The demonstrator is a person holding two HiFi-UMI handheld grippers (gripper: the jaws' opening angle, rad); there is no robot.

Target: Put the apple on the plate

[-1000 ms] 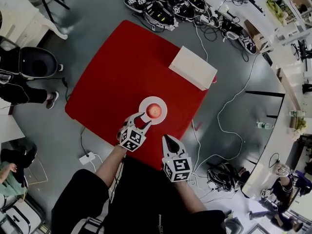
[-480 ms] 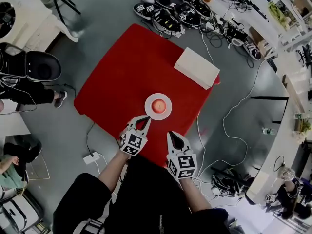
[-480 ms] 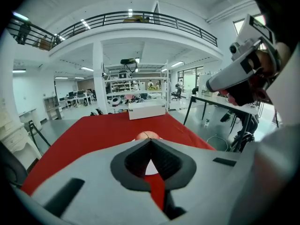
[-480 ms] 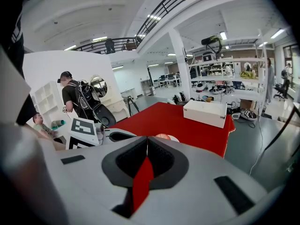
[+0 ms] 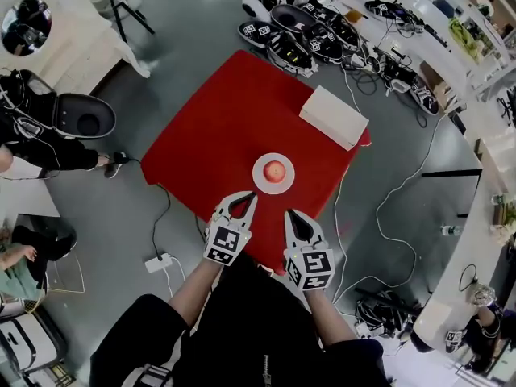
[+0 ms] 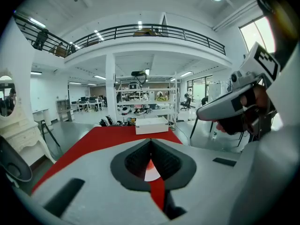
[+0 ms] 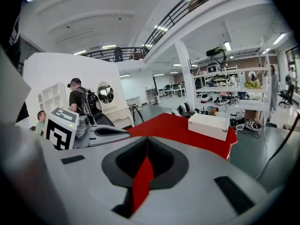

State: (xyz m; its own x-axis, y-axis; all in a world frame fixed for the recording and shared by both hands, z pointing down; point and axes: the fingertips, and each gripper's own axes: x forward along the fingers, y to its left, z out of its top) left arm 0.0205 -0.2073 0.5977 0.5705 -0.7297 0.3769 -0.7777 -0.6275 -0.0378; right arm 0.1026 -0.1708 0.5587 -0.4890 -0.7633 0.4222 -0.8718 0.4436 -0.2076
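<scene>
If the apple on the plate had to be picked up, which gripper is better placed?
Probably the left gripper: it points at the plate with the apple and is nearer than the right gripper. Both are shut.

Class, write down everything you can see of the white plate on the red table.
The plate is small, round and plain white, with no pattern visible; whether it is ceramic or plastic cannot be told. It lies flat on the red table, near the edge closest to the person. A red apple sits at its middle, leaving a ring of bare white around it. Nothing else touches it: the left gripper, shut and empty, shows just short of its rim in the head view.
</scene>
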